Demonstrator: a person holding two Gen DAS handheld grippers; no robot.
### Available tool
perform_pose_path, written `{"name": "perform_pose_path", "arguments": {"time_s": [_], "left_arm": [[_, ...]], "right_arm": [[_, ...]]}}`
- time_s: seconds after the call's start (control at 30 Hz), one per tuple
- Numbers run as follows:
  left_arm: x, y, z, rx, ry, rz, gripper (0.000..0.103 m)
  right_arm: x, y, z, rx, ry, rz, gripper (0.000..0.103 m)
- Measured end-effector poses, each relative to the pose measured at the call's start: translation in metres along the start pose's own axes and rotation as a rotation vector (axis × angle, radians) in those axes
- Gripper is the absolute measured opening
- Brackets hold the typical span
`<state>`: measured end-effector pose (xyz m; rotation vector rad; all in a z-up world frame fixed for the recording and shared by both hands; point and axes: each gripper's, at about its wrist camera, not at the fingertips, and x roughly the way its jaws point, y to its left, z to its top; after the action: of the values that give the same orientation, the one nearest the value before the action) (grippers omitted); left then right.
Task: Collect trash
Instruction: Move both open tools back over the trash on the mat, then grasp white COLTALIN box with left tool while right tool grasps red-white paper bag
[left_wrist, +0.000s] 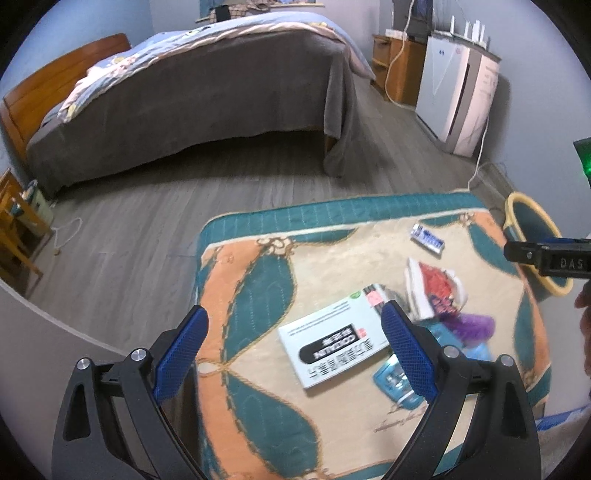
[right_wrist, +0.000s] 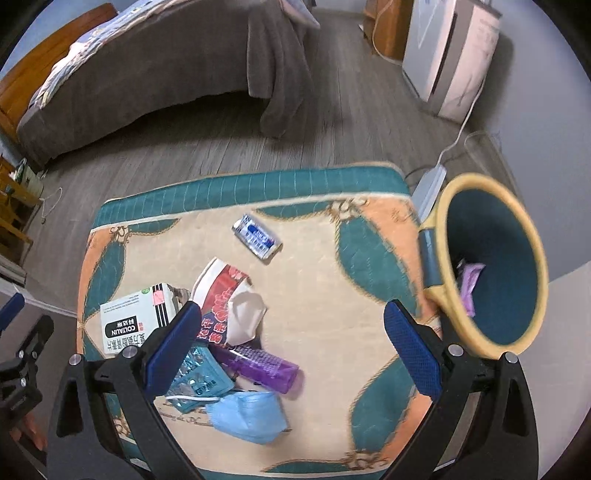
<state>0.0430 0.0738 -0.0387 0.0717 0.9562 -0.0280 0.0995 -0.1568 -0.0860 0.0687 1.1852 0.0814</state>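
Trash lies on a teal, orange and beige cloth (right_wrist: 332, 295): a white medicine box (right_wrist: 136, 317), a red and white wrapper (right_wrist: 221, 291), crumpled white paper (right_wrist: 245, 314), a purple bottle (right_wrist: 262, 365), a teal blister pack (right_wrist: 195, 376), a blue face mask (right_wrist: 251, 413) and a small blue-white pack (right_wrist: 256, 236). My right gripper (right_wrist: 291, 321) hangs open above the pile, holding nothing. At the right stands a yellow-rimmed teal bin (right_wrist: 480, 181) with a purple wrapper (right_wrist: 469, 280) inside. My left gripper (left_wrist: 293, 339) is open and empty over the white box (left_wrist: 332, 339).
A bed (left_wrist: 203, 103) with a grey cover stands across the wooden floor. A white appliance (left_wrist: 458, 96) and a wooden cabinet (left_wrist: 395, 66) line the right wall, with cables trailing to a power strip (right_wrist: 428, 184). A wooden stand (left_wrist: 14, 236) is at the left.
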Motion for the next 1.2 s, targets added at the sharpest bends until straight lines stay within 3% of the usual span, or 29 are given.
{"name": "perform_pose_path", "arguments": {"time_s": [0.37,0.63,0.9,1.07,1.2], "left_arm": [[0.027,0.006,-0.010,0.083,0.075,-0.022,0.094],[0.065,-0.029,-0.025,0.273,0.188,-0.109,0.094],[0.106,-0.067,-0.036,0.445,0.258,-0.085,0.094],[0.122,-0.071,-0.020,0.416,0.244,-0.089,0.094],[0.135,-0.065,-0.008,0.337,0.265,-0.132,0.094]], "right_arm": [[0.037,0.024,-0.003,-0.006,0.070,-0.045,0.097],[0.055,0.032,-0.004,0.002,0.104,-0.047,0.095],[0.073,0.031,-0.002,0.019,0.146,-0.035,0.092],[0.082,0.027,0.001,0.031,0.159,-0.022,0.088],[0.091,0.028,0.002,0.046,0.187,0.015,0.071]]}}
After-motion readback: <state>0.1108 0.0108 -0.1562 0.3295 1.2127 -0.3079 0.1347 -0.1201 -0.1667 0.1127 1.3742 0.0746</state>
